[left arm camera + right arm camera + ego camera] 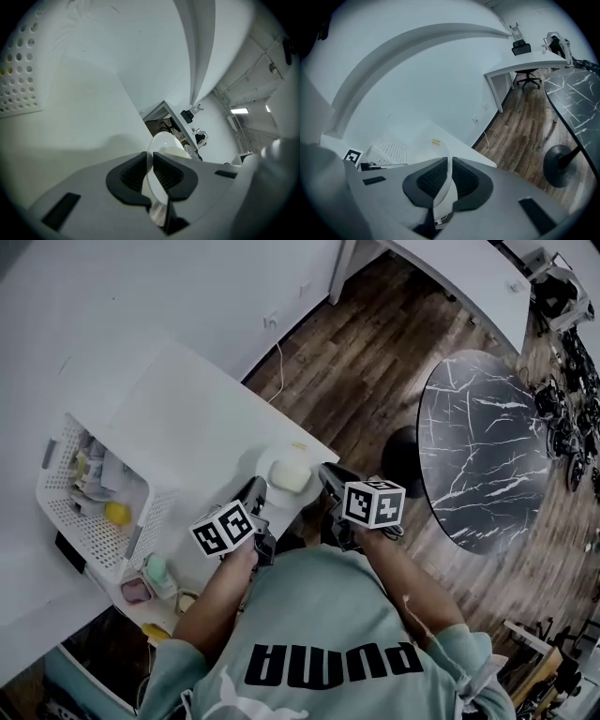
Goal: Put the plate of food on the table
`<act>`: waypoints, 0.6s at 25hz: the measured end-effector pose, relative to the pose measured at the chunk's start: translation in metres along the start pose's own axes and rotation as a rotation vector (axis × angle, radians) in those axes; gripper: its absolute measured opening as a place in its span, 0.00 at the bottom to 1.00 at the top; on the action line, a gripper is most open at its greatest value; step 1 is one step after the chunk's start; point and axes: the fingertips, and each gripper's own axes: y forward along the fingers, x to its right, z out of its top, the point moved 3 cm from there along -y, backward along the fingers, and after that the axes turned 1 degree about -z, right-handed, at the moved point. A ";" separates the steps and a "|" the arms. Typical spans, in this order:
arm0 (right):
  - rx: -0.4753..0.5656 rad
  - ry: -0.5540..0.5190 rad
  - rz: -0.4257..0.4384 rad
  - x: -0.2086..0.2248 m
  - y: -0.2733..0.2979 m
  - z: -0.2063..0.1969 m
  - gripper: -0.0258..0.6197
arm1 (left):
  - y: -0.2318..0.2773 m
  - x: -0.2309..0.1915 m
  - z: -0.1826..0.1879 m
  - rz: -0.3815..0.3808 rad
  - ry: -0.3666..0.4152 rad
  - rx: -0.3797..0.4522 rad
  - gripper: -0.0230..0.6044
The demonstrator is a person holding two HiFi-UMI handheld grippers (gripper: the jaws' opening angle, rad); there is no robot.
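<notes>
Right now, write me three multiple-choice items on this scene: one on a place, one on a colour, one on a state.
1. Where is the plate? A on the floor; B at the white counter's corner; C in the basket.
2. What colour is the round table's top? A black with white veins; B plain white; C red.
3. How do the left gripper's jaws stand? A wide apart, empty; B shut on a cup; C shut on the plate's rim.
1 B: the head view shows it there. 2 A: dark top, pale veins. 3 C: the left gripper view shows them clamping the rim.
</notes>
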 end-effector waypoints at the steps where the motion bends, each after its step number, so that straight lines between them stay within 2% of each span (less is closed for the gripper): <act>1: 0.017 0.007 -0.006 -0.001 -0.005 0.000 0.09 | -0.002 0.002 0.000 -0.005 0.011 -0.004 0.11; 10: 0.162 0.082 -0.066 -0.005 -0.058 -0.004 0.09 | -0.018 0.043 -0.001 -0.118 0.090 -0.037 0.11; 15: 0.254 0.135 -0.112 0.005 -0.091 -0.006 0.09 | -0.012 0.073 -0.007 -0.182 0.155 -0.082 0.10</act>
